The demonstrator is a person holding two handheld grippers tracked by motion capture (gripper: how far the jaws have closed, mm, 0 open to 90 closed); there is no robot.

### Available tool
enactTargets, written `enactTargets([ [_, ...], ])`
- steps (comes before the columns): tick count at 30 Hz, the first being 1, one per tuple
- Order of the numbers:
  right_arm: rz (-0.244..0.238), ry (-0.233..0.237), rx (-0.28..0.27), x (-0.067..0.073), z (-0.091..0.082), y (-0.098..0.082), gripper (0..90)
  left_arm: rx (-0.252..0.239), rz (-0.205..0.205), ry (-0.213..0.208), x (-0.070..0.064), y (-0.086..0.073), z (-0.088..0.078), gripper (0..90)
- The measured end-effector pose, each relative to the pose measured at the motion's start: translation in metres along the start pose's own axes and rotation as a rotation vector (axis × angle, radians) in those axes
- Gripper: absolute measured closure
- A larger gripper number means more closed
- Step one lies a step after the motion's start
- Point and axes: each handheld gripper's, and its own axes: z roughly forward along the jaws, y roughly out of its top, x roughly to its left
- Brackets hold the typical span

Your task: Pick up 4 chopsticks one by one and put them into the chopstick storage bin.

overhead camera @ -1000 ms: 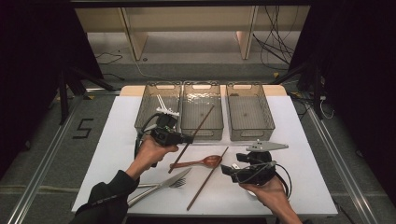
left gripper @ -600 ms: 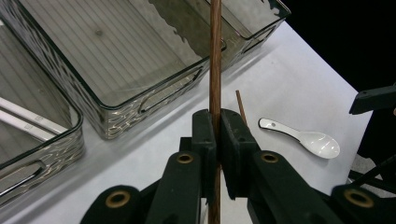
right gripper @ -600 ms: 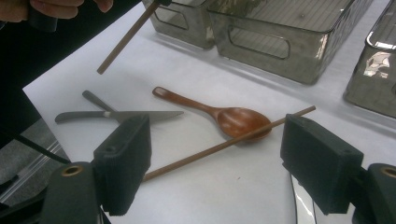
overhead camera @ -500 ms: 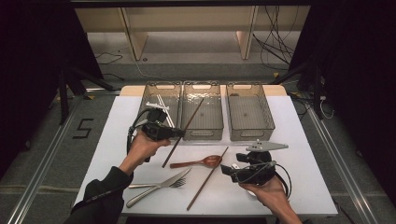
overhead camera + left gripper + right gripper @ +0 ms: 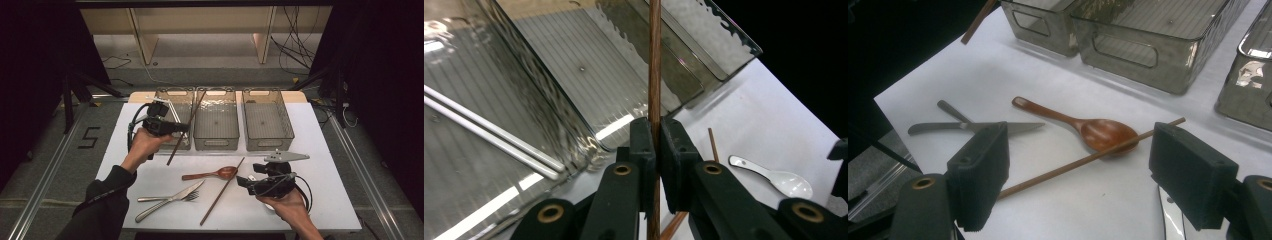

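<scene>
Carrying brown chopstick clamped in left claw toward bins (right claw wide, idle over second chopstick); next, lowering into a bin, releasing.

Your left arm wears a dark long sleeve down to the wrist, and both hands are bare. Each gripper is black: the left gripper trails a looped black cable and carries a pale plate on top, while the right gripper bears a grey three-cornered plate. Up close, your black jaws have brass-coloured pivot rings and finely ribbed pads.
</scene>
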Motion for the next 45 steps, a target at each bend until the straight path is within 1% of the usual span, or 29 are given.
enactTargets([
  [5,0.000,0.000,-0.002,0.000,0.000,0.000,24.8,-0.025,0.007,0.015,0.007,0.014,-0.005,84.2],
  [10,-0.003,0.003,-0.002,0.000,0.000,0.000,24.6,-0.049,0.002,0.040,0.016,0.026,-0.007,84.2],
  [16,-0.005,0.005,0.000,0.000,0.000,0.000,24.6,-0.053,-0.006,0.087,0.027,0.037,-0.005,84.2],
  [17,-0.004,0.005,-0.001,0.000,0.000,0.000,24.6,-0.055,-0.012,0.096,0.028,0.039,-0.004,84.2],
  [19,-0.006,0.007,0.001,0.000,0.001,0.000,24.6,-0.054,-0.004,0.116,0.031,0.041,-0.002,84.2],
  [20,-0.007,0.007,0.002,0.000,0.001,0.000,24.6,-0.056,-0.007,0.122,0.033,0.042,-0.001,84.1],
  [25,-0.008,0.009,0.001,0.000,0.001,0.000,24.7,-0.061,-0.031,0.139,0.044,0.047,0.002,84.2],
  [28,-0.008,0.011,0.002,0.001,0.001,0.000,24.7,-0.066,-0.036,0.149,0.050,0.049,0.004,84.2],
  [32,-0.006,0.012,0.002,0.000,0.001,0.000,24.7,-0.067,-0.031,0.175,0.056,0.051,0.006,84.1],
  [37,-0.005,0.015,0.006,0.001,0.001,-0.001,24.9,-0.068,-0.029,0.185,0.063,0.052,0.009,84.1],
  [40,-0.004,0.017,0.007,0.001,0.002,-0.001,24.9,-0.079,-0.024,0.197,0.068,0.052,0.009,84.1],
  [42,-0.004,0.019,0.010,0.000,0.002,-0.001,24.9,-0.088,-0.036,0.207,0.071,0.052,0.010,84.1],
  [45,-0.003,0.020,0.011,0.000,0.002,-0.001,24.9,-0.082,-0.029,0.231,0.075,0.053,0.013,84.1],
])
